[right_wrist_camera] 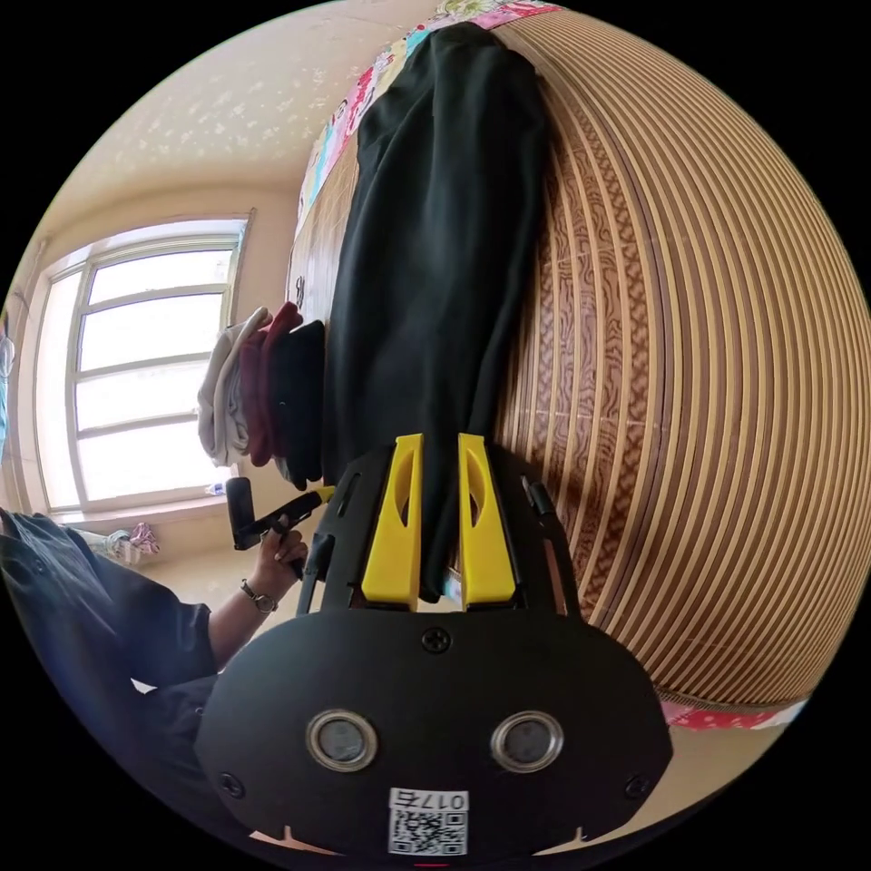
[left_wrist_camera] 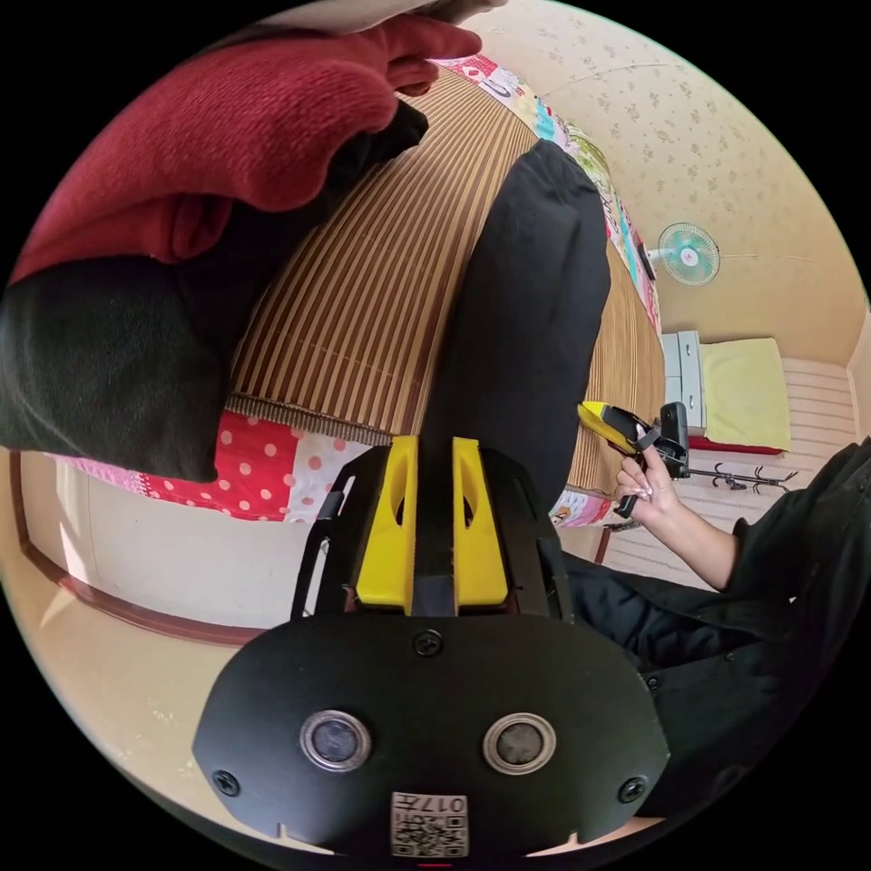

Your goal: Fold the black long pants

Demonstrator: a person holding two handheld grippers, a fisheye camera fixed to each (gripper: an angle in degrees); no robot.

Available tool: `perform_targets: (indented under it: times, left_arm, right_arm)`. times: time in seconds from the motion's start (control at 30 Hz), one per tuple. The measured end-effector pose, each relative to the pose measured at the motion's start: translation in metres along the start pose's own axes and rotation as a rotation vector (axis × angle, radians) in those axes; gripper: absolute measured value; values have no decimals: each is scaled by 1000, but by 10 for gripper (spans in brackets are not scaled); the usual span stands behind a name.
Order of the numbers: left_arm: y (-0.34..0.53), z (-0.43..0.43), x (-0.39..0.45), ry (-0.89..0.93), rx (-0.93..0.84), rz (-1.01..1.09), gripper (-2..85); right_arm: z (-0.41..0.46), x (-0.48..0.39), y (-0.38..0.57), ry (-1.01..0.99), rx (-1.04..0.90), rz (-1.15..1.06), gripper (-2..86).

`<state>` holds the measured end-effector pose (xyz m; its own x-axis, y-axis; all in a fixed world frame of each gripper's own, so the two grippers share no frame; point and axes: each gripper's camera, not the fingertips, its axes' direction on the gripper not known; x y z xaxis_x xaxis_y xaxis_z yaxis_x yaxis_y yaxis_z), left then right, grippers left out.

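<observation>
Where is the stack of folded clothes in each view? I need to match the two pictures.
Left gripper view: stack of folded clothes at upper left, close to the camera.
Right gripper view: same stack at left-centre, beside the black pants.
Shared landmark: the striped bamboo mat.

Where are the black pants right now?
The black pants lie in a long strip on the striped mat, beside the stack of folded clothes, with both grippers clamped on their near end.
</observation>
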<state>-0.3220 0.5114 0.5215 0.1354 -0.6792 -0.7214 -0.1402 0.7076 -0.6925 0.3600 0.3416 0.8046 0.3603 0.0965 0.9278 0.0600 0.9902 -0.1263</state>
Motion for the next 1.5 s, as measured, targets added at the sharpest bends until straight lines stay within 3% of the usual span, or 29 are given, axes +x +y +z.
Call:
perform_targets:
  times: [0.5, 0.67, 0.8, 1.0, 1.23, 1.33, 1.43, 1.5]
  left_arm:
    - [-2, -14, 21, -3, -98, 64, 57]
    - [-3, -25, 39, 44, -168, 178, 15]
    - [-5, -17, 54, -37, -207, 233, 2]
    - [-1, -5, 35, -57, -161, 111, 22]
    - [-6, -30, 39, -39, -9, 129, 85]
    - [-17, -3, 31, 10, -105, 134, 84]
    - [-9, 2, 38, -80, -56, 117, 51]
    - [-3, 5, 40, -46, -42, 69, 37]
  right_arm:
    - [-38, 21, 14, -135, -91, -24, 24]
    - [-83, 22, 34, -246, -44, 90, 19]
    - [-93, 16, 31, -133, -61, 31, 20]
    - [-87, 14, 32, -75, -147, 12, 34]
    - [-126, 9, 24, -7, -90, -16, 81]
    - [-112, 6, 13, -125, -128, -10, 90]
    - [-101, 10, 8, -177, -168, 57, 67]
    - [-109, 6, 6, -222, -214, 22, 46]
